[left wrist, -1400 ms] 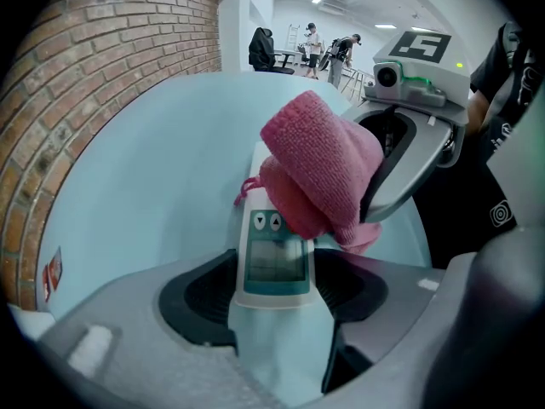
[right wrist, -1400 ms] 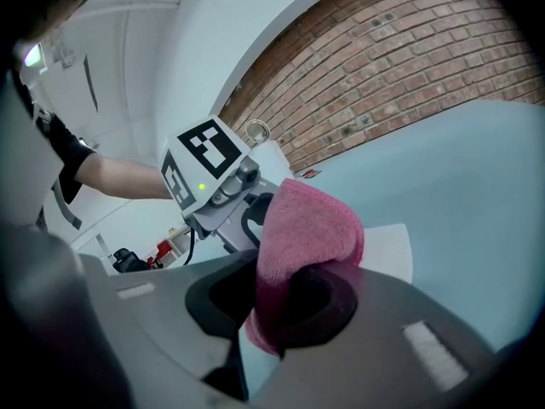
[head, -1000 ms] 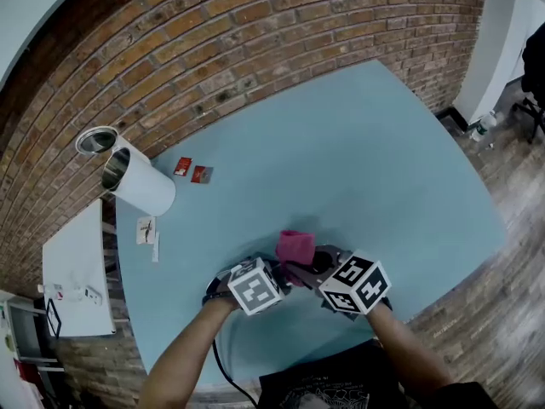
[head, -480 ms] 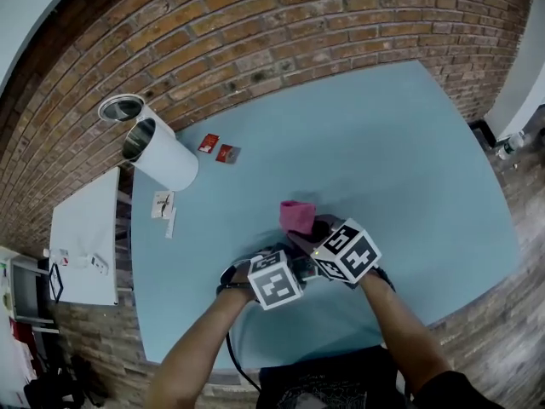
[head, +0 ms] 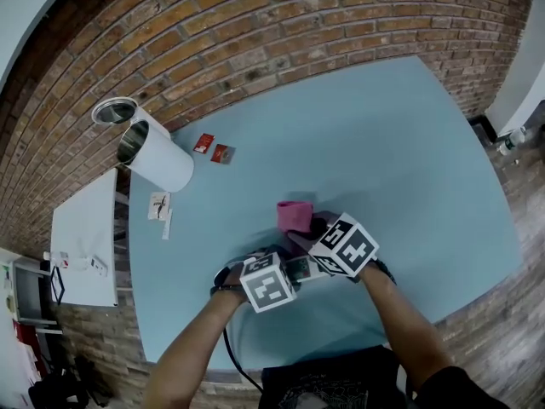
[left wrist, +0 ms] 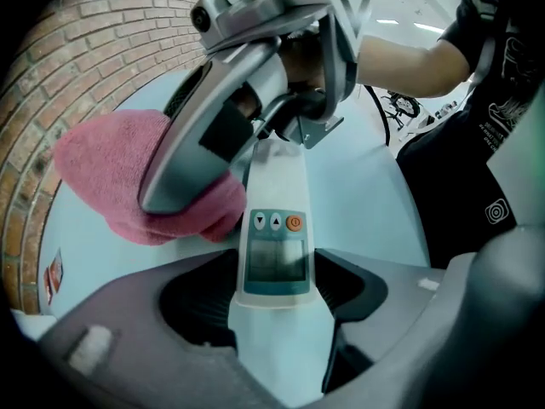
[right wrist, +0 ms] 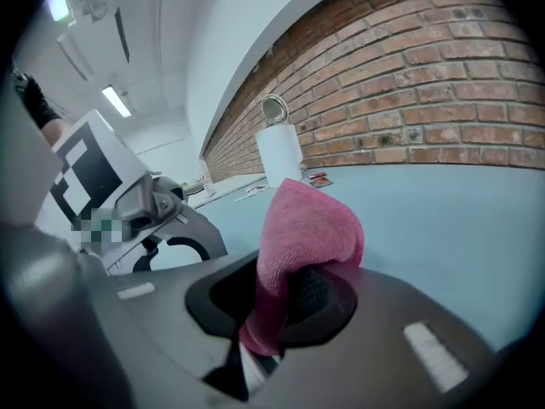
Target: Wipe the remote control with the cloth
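since a second ago our right gripper [right wrist: 281, 309], clamped on the pink cloth [right wrist: 306, 220], came nearer. our left gripper [left wrist: 277, 313] holds the remote control [left wrist: 274, 254], long axis pointing away from us; the cloth sits just beside its left edge.

Pink cloth [head: 295, 216], white remote [left wrist: 274, 228], pale blue table [head: 383, 143].

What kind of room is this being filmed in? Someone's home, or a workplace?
Probably an office or lab workspace rather than a home, though that is a guess: a bare brick wall, a large pale blue table, a wood-plank floor and strip lights on the ceiling.
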Demonstrator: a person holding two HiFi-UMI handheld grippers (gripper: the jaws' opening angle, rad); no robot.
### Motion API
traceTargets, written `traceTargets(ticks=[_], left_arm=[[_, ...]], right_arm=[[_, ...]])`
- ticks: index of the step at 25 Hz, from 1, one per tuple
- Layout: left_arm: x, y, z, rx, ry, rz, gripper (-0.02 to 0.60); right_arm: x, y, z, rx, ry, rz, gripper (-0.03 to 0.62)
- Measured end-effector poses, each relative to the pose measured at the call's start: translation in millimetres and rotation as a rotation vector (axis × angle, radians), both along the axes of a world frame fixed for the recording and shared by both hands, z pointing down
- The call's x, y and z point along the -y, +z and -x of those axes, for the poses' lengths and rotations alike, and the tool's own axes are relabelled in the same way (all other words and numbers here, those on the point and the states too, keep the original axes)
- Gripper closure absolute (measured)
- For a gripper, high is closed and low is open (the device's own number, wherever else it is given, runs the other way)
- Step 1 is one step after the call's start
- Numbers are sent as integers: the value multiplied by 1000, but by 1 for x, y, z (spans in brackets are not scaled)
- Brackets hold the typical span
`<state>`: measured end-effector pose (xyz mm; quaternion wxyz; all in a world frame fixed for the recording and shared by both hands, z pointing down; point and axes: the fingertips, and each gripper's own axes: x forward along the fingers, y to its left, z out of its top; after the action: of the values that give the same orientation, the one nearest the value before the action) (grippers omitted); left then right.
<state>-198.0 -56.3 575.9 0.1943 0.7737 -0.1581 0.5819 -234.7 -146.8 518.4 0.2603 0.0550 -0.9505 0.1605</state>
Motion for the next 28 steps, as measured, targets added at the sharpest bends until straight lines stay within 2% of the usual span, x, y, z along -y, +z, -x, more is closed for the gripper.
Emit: traceTargets(ticks=[19, 25, 28], left_arm=[[1, 1, 4, 20, -25, -6, 299], [2, 2, 7, -1, -41, -35, 304], [1, -1, 6, -14, -100, -13, 305]], right_arm=[[38, 2, -70, 32, 164, 31, 528], [44, 3, -98, 49, 276, 40, 528], [44, 2, -115, 89, 355, 73, 528]])
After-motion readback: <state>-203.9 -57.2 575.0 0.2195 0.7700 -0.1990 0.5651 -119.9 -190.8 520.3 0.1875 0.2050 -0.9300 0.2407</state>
